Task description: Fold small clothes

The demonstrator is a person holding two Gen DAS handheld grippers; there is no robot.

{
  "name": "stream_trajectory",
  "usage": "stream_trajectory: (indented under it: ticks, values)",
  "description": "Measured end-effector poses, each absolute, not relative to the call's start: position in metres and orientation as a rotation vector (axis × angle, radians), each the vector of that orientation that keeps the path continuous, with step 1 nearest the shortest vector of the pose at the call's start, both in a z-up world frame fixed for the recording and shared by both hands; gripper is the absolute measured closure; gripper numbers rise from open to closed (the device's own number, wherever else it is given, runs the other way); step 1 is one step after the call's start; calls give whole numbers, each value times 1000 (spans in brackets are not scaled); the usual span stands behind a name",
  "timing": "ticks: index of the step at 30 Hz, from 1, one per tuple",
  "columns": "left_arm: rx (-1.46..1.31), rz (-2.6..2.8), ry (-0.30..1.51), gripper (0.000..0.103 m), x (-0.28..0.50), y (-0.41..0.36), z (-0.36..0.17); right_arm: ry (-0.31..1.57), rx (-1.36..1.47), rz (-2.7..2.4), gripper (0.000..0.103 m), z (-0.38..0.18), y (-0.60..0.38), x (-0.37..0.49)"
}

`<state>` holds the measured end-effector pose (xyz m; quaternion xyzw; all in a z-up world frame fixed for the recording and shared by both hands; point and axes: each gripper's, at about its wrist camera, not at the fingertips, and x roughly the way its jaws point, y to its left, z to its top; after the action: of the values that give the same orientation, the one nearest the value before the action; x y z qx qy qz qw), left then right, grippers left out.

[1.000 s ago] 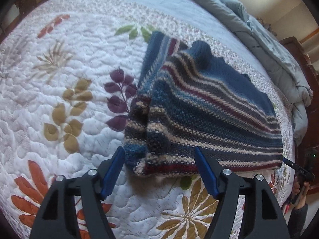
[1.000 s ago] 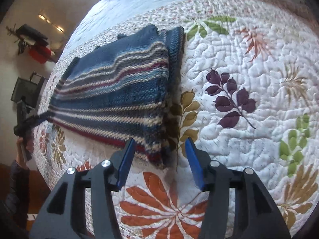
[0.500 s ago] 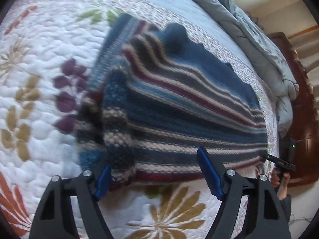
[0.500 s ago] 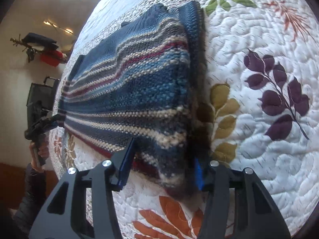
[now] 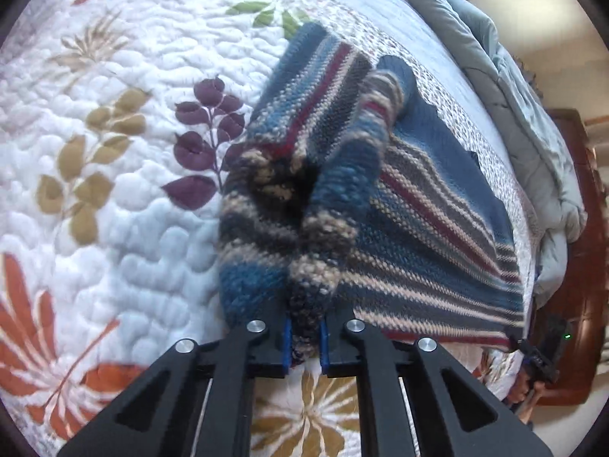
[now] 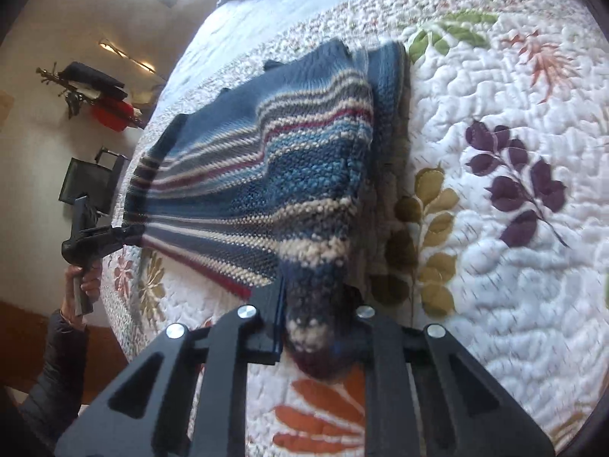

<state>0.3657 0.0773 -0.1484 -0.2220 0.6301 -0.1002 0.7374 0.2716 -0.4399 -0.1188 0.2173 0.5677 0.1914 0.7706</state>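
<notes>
A striped knitted sweater (image 5: pixel 437 221) in blue, cream and dark red lies on a quilted floral bedspread (image 5: pixel 125 198). My left gripper (image 5: pixel 303 337) is shut on the sweater's near hem corner, with the knit bunched up between the blue pads. In the right wrist view the sweater (image 6: pixel 266 175) stretches to the left, and my right gripper (image 6: pixel 316 327) is shut on its other hem corner. The left gripper (image 6: pixel 125 234) shows there at the sweater's far left corner. The right gripper (image 5: pixel 523 346) shows small in the left wrist view at the sweater's far right corner.
A grey duvet (image 5: pixel 533 122) is heaped along the far side of the bed. A dark wooden piece of furniture (image 5: pixel 586 251) stands beyond the bed edge. A black chair (image 6: pixel 89 186) and a wall rack (image 6: pixel 95 95) stand by the wall.
Both grippers moved onto the sweater's near hem and closed on its two corners. The knit now bunches and lifts slightly at each grip.
</notes>
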Motion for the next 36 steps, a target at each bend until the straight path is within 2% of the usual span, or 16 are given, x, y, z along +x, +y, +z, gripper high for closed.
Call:
stream_trajectory:
  ticks: [5, 17, 20, 24, 27, 29, 30, 31, 32, 33, 34, 36]
  values:
    - [-445, -290, 1415, 93, 337, 57, -129, 1244, 422, 413, 88, -98, -453, 235]
    - [-227, -418, 1426, 93, 185, -29, -96, 1298, 353, 310, 87, -81, -511, 73]
    - [-179, -402, 1412, 92, 165, -43, -109, 1287, 390, 280, 87, -89, -520, 55]
    - [-195, -313, 1417, 91, 172, -42, -142, 1307, 440, 225, 85, -128, -525, 44]
    - [-279, -291, 1438, 88, 177, -35, -167, 1317, 469, 196, 79, -152, -526, 44]
    - [-307, -299, 1426, 86, 176, -28, -165, 1301, 497, 196, 76, -153, -531, 42]
    - [-309, -302, 1423, 81, 175, -29, -160, 1290, 493, 195, 74, -148, -532, 41]
    - [-300, -300, 1423, 74, 173, -23, -154, 1277, 462, 186, 66, -140, -532, 39]
    - [-289, -296, 1419, 58, 171, -20, -147, 1263, 418, 174, 57, -129, -534, 37]
    - [-273, -287, 1401, 46, 168, -13, -136, 1244, 387, 169, 51, -117, -536, 35]
    - [-246, -270, 1371, 45, 167, -7, -124, 1229, 371, 162, 47, -109, -537, 36]
    - [-173, -221, 1308, 43, 168, 11, -103, 1195, 338, 149, 47, -87, -541, 42]
